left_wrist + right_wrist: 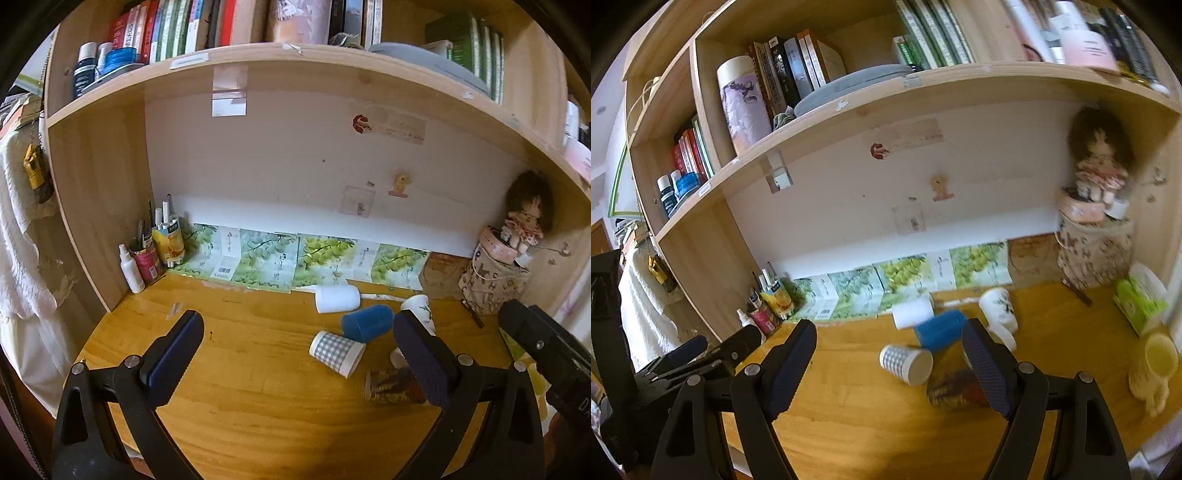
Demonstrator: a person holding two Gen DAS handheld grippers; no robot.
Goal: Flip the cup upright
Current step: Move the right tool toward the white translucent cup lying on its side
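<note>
Several cups lie on their sides on the wooden desk [258,387]: a white cup [337,298], a blue cup [367,322], a checked paper cup [337,352], a white cup with a plant print [419,308] and a brown patterned cup [393,386]. The same cups show in the right wrist view: white [913,313], blue [940,329], checked [907,363], plant print [997,308], brown [955,389]. My left gripper [297,338] is open and empty, above the desk in front of the cups. My right gripper [888,347] is open and empty, also short of the cups.
Pen holders and a spray bottle [131,269] stand at the back left. A doll on a patterned bag [495,273] sits at the back right. A green tissue box [1139,301] and a cream mug [1154,363] are on the right. A bookshelf hangs overhead.
</note>
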